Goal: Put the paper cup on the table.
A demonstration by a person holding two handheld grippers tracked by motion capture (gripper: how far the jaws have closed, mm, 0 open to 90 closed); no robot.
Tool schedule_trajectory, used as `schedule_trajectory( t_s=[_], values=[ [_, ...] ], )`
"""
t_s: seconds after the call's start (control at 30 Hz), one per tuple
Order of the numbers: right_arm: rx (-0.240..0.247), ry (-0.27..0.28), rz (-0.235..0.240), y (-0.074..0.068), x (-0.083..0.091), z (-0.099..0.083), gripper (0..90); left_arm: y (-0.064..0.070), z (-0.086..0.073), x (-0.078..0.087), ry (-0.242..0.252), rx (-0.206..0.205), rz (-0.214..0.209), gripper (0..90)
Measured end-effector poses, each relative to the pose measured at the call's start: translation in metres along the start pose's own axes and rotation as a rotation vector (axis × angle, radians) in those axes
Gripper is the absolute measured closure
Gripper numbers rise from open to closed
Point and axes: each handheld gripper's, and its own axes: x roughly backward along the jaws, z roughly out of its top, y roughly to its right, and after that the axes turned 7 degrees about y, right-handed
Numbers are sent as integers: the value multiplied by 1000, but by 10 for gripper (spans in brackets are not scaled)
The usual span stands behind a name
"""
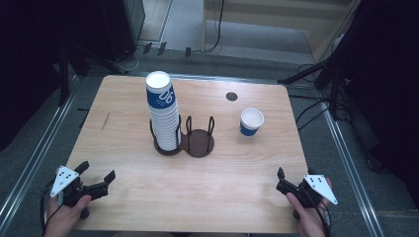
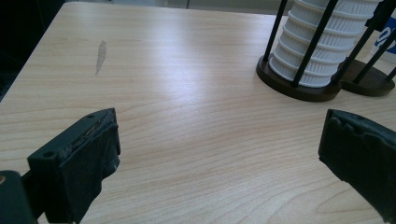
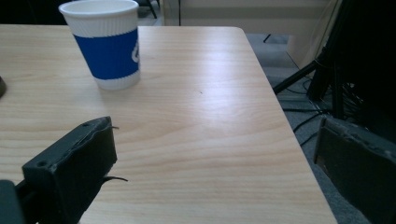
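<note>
Single cup: I am looking at a lone blue-and-white paper cup point(image 1: 252, 122) standing on the right half of the wooden table point(image 1: 237, 197), well apart from the rack and nearest to my right gripper.
Cup axis: It is standing upright, mouth opening upward, long axis vertical; in the right gripper view the same cup point(image 3: 104, 42) is showing its blue band side-on and sitting ahead and left of the jaws.
Cup stack: A tall stack of nested cups point(image 1: 162, 113) is sitting in the left ring of the dark two-ring cup holder point(image 1: 199, 143), leaning slightly, mouths up; the right ring is standing empty.
Stack close-up: In the left gripper view I am seeing the ribbed rims of the stack point(image 2: 322, 42) between the holder's black rods.
Right gripper: I am holding the right gripper point(image 1: 280, 179) at the near right edge of the table, jaws spread wide and gripping nothing.
Left gripper: I am holding the left gripper point(image 1: 96, 174) at the near left corner, jaws likewise parted and empty, pointing toward the holder.
Progress: I am judging this as the very start; the lone cup is not yet grasped, and reaching, gripping, lifting and seating it at the rack all seem left to do.
Surroundings: Cables point(image 1: 311, 113) are trailing on the floor past the table's right side.
</note>
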Motion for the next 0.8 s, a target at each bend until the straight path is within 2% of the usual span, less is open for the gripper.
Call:
schedule_trajectory(
  t_s=[0.23, 0.4, 0.67, 0.8],
  values=[
    [-17, -11, -17, 15, 5, -6, 0, -1, 0, 0, 1, 4, 0, 0],
    [-3, -11, -20, 23, 12, -8, 0, 0, 0, -1, -4, 2, -2, 0],
    [-14, -23, -26, 29, 15, -11, 0, 0, 0, -1, -10, 3, 1, 0],
    [-16, -25, -13, 30, 15, -12, 0, 0, 1, -2, -20, -2, -1, 0]
  ],
)
